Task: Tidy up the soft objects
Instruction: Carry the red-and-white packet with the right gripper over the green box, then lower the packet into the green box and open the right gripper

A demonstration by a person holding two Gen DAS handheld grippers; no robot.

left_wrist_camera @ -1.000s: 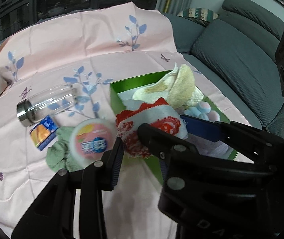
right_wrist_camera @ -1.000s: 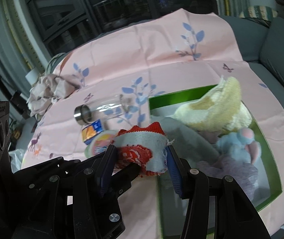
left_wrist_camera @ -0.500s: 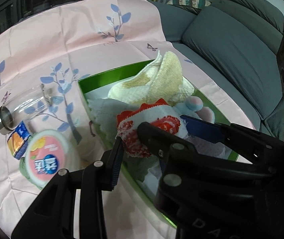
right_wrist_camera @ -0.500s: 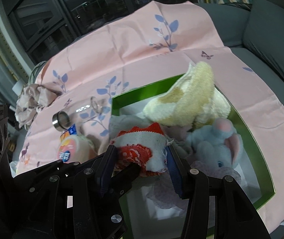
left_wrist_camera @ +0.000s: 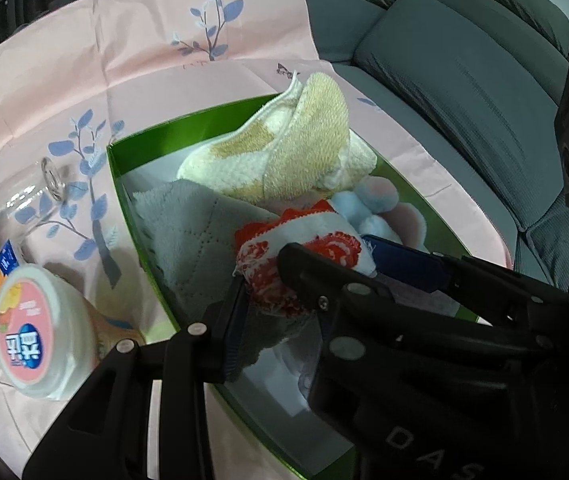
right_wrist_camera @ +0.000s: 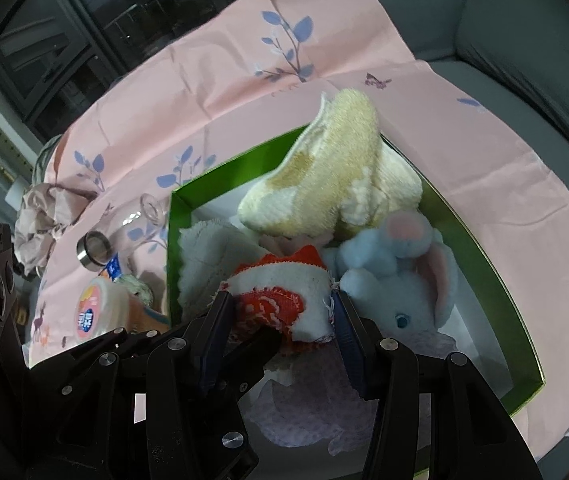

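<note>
A red and white patterned cloth (left_wrist_camera: 308, 236) (right_wrist_camera: 284, 280) hangs bunched over the green box (left_wrist_camera: 188, 128) (right_wrist_camera: 236, 168). Both grippers hold it. My left gripper (left_wrist_camera: 268, 284) is shut on its lower red part, and my right gripper (right_wrist_camera: 282, 312) is shut across its width. Inside the box lie a yellow and cream towel (left_wrist_camera: 304, 148) (right_wrist_camera: 336, 168), a grey quilted cloth (left_wrist_camera: 196, 224) (right_wrist_camera: 204, 256), a blue plush elephant (right_wrist_camera: 404, 264) and a lilac cloth (right_wrist_camera: 316, 408). The box floor under the grippers is mostly hidden.
Left of the box, on the pink leaf-print sheet (left_wrist_camera: 84, 60), lie a glass bottle (left_wrist_camera: 16, 208) with a metal neck, a pink-lidded tub (left_wrist_camera: 32, 336) and a small blue and orange packet. A grey sofa (left_wrist_camera: 464, 72) runs along the right. Crumpled pinkish fabric (right_wrist_camera: 48, 212) sits at the far left.
Both grippers, still holding the red and white cloth, have moved from beside the box's left wall to over its inside and lower. The bottle and tub have slid left in view.
</note>
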